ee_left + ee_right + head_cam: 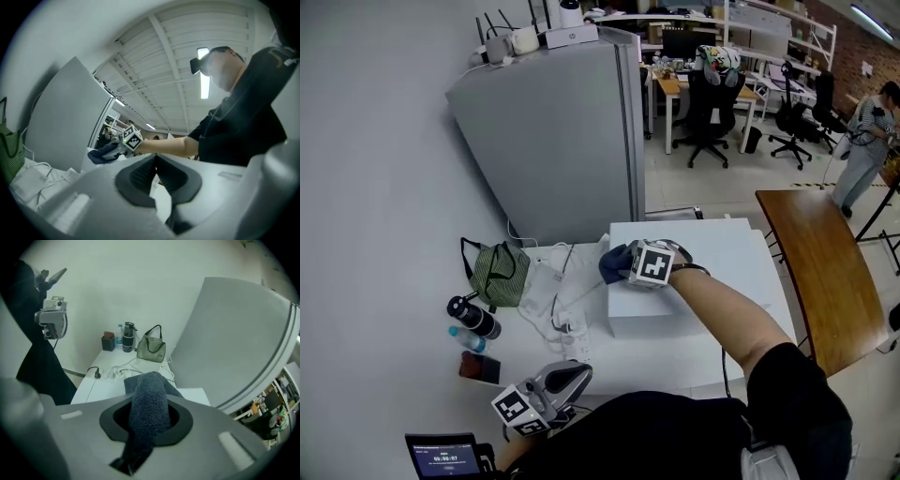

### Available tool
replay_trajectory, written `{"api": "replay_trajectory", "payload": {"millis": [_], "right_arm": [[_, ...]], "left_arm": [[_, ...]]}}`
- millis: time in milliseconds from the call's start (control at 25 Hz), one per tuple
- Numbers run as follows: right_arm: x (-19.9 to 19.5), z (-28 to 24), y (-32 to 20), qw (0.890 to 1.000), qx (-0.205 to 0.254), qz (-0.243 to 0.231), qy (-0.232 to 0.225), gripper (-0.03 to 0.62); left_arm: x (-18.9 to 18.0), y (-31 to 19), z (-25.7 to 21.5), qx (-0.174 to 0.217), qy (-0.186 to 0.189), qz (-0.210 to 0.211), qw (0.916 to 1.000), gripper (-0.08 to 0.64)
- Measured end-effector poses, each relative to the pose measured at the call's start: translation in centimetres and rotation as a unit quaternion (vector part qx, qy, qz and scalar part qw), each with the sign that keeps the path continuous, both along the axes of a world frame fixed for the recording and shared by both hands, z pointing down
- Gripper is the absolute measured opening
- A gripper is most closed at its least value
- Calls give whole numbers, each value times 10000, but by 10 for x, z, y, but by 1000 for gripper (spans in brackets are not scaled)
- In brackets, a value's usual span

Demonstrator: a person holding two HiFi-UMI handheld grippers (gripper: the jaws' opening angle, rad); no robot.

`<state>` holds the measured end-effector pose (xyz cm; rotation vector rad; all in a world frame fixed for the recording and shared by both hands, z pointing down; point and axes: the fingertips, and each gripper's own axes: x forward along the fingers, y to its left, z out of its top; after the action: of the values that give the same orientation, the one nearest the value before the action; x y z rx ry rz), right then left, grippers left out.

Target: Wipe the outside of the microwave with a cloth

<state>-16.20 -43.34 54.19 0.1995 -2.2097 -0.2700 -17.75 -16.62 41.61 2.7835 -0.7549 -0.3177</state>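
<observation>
Head view: the right gripper [621,270] presses a dark blue cloth [611,259] against the top left edge of the white microwave [703,281], which sits on the white table [675,370]. Wiping appears to be under way, and the next move likely calls for a steady sweep across the top and then down the sides. The left gripper [574,375] hangs low near the person's body. Beside the one microwave lie one green striped handbag [499,274], two bottles, a black one [473,317] and a small clear one [467,339], and a tangle of white cables [558,305]. Left gripper view: its jaws are pressed together on nothing, aimed at the working gripper. Right gripper view: its jaws pinch the one cloth, which bulges between them above the microwave's top.
</observation>
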Motion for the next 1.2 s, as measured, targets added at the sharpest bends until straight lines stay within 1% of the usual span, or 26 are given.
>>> {"api": "replay_trajectory", "payload": {"millis": [40,120,160,240,320,400,520,600,680,760,800,840,880,920,1000,1040,1120,1200], "right_arm": [[-12,6,-1,9999,-7,51,87,55],[-15,10,-5,9997,-19,155,189,55],[-7,12,-6,9995,-87,216,217,55],[27,13,-10,9987,-167,392,278,55],[83,15,-13,9972,-180,623,369,55],[157,21,-14,9944,-237,918,467,55],[276,27,-10,9876,-267,1464,502,55],[347,25,-4,9817,-251,1803,563,55],[399,28,1,9775,-261,1988,661,55],[423,30,4,9766,-211,1994,781,55],[424,27,4,9777,-136,1948,777,55],[414,19,4,9799,-58,1880,659,55],[395,9,5,9832,1,1775,437,55],[367,-3,7,9868,32,1607,175,55],[289,-20,21,9939,31,1080,-223,55],[244,-23,30,9966,26,763,-312,55],[153,-24,50,9992,75,171,-364,55],[77,-18,60,9994,113,-135,-292,55]], "left_arm": [[-10,2,1,-14,6,13,10000,3],[-24,4,4,-20,-11,29,10000,3],[-29,4,7,-27,-68,32,10000,3],[-29,3,9,-24,-140,55,9999,3],[-16,1,6,17,-145,116,9998,3],[4,-2,2,88,-174,186,9996,3],[48,-6,-3,150,-144,290,9994,3],[83,-7,-4,126,-51,381,9992,3],[114,-7,-2,62,-9,463,9989,3],[134,-6,1,-4,-8,528,9986,3],[140,-5,2,-28,-2,544,9985,3],[141,-3,2,-45,4,536,9986,3],[140,-1,2,-53,7,503,9987,3],[135,1,2,-51,14,451,9990,3],[115,5,-1,-16,61,324,9995,3],[102,7,-2,10,94,264,9996,3],[73,13,-3,39,129,161,9998,3],[44,22,0,28,84,101,9999,3]]}}
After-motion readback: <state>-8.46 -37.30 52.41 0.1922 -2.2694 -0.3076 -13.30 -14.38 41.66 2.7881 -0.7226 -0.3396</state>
